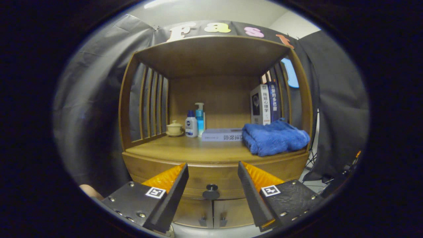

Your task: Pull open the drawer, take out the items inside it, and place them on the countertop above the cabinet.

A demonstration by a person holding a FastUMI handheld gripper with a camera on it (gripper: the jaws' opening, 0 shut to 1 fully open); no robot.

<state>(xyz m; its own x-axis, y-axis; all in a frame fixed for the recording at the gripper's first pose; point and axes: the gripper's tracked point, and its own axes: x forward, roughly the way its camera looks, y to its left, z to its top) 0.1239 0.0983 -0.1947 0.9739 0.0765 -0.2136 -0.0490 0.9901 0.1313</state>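
Before the closed drawer (pixel 211 180), tongs (pixel 213 172) apart, knob (pixel 211 191) between.

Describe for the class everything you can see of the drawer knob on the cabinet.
The drawer knob is a small, dark, round knob on a short stem, set in the middle of the wooden drawer front below the countertop. The drawer looks closed. The knob sits in the gap between the fingers of the open gripper, just beyond them, and nothing touches it. Below it are two cabinet doors with smaller handles.
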